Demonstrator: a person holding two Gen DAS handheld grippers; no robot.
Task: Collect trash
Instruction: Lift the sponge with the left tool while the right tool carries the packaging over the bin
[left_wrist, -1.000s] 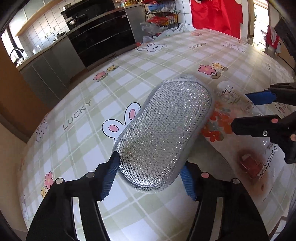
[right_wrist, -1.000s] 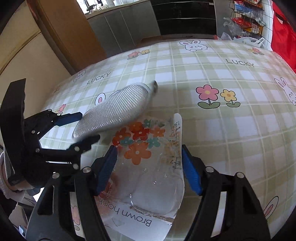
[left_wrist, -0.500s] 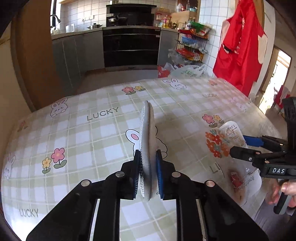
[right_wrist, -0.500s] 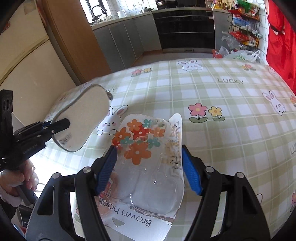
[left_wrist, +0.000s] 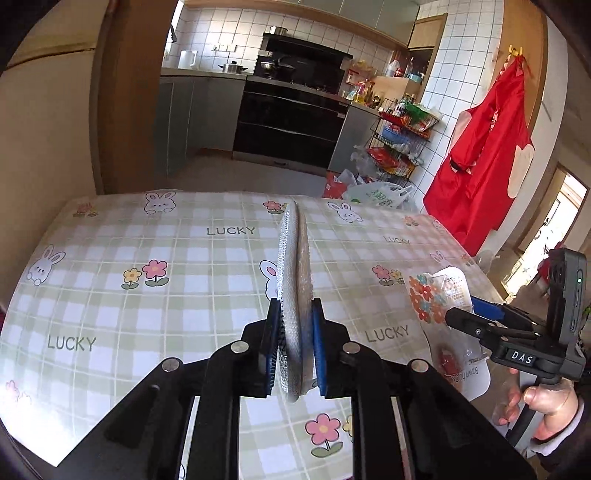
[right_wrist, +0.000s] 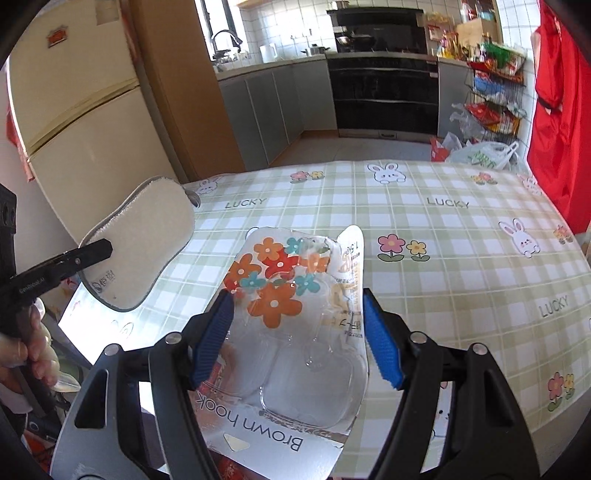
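Left wrist view: the left gripper (left_wrist: 294, 354) is clamped on one oval silver-mesh scouring pad with grey trim (left_wrist: 293, 288), held edge-on and lifted above the checked bunny-print tablecloth (left_wrist: 184, 295). In the right wrist view, the right gripper (right_wrist: 297, 338) stands spread apart, its blue pads flanking (whether touching, unclear) one clear plastic blister pack with flower-printed card (right_wrist: 295, 314) at the tablecloth's near edge.

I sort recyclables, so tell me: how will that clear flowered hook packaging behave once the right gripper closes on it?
The hook packaging is thin clear plastic on card, so it probably weighs little and may buckle or crackle. Its glossy surface could slip between the right gripper pads, whose jaws stand open around it.
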